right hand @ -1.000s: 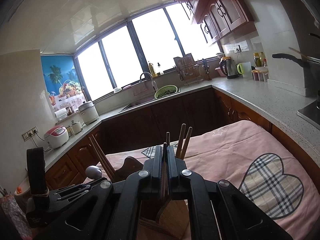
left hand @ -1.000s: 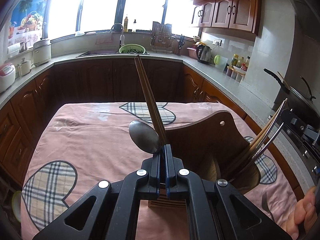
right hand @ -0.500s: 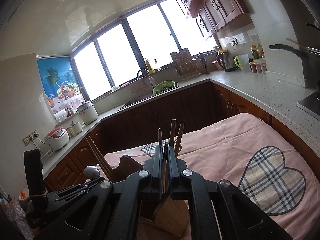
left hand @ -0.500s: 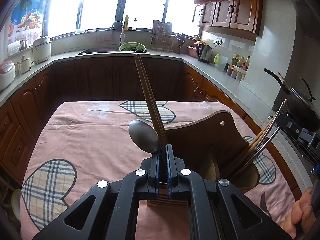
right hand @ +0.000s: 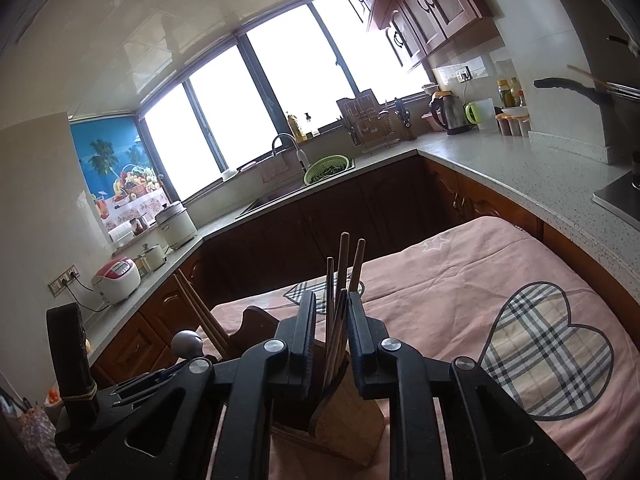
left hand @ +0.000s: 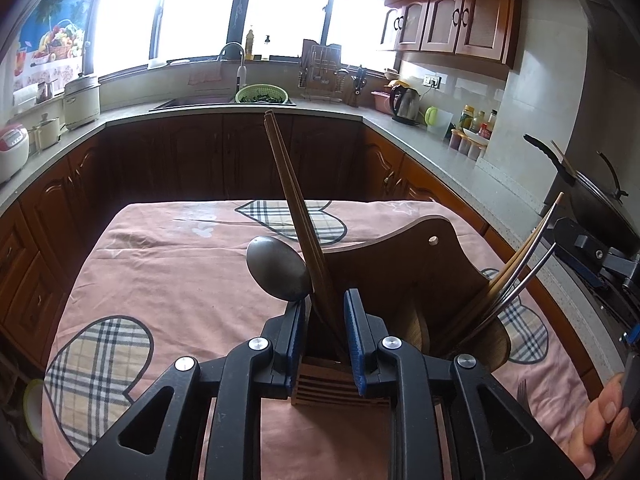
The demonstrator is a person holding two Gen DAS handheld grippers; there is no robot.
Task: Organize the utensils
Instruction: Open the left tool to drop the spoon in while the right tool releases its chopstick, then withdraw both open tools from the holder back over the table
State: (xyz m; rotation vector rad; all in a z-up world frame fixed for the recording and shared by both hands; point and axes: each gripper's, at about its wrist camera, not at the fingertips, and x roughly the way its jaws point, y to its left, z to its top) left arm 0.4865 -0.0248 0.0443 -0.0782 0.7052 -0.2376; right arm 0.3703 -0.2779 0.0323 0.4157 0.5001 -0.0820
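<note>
A wooden utensil holder (left hand: 404, 276) stands on the pink tablecloth. My left gripper (left hand: 325, 308) is open around a pair of brown chopsticks (left hand: 294, 208) that stand in the holder's left slot beside a metal spoon (left hand: 276, 268). More chopsticks (left hand: 520, 264) lean in the right slot. My right gripper (right hand: 331, 312) is open around those chopsticks (right hand: 340, 280) standing in the holder (right hand: 344, 412). The left gripper's body (right hand: 132, 384) shows at lower left in the right wrist view.
A fork (left hand: 522, 392) lies on the cloth at the right, by a hand (left hand: 604, 416). Dark wood cabinets and grey counters ring the table. A wok (left hand: 592, 196) sits on the stove at right. A sink with a green colander (left hand: 262, 96) is at the back.
Both grippers were shut on their chopsticks; both have now opened, leaving the chopsticks standing in the holder.
</note>
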